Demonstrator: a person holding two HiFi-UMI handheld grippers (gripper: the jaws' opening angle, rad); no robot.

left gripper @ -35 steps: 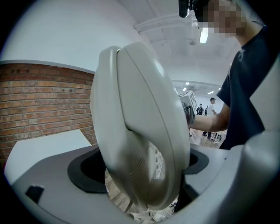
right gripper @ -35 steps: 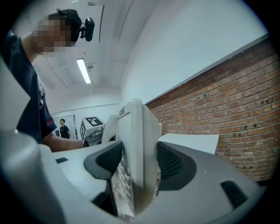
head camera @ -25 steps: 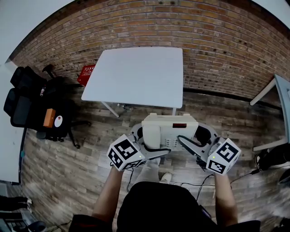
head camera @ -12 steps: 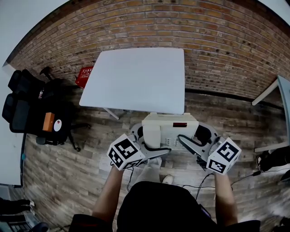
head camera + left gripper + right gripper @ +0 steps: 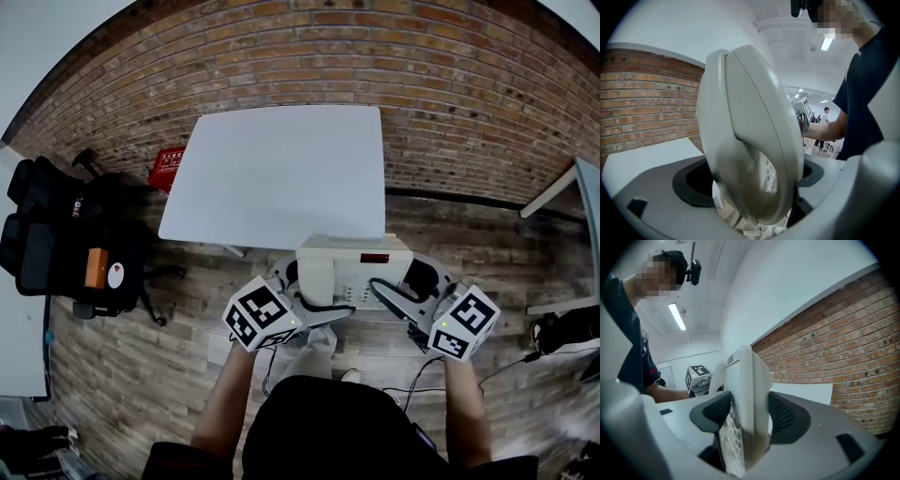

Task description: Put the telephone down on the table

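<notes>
Brick wall is running across the back, with a black chair sitting at the left on the wood floor and a white table standing beside it. The left gripper is clamping the handset end of the beige telephone, which is being held in the air by the table's near edge. The right gripper is squeezing the telephone's other end.
</notes>
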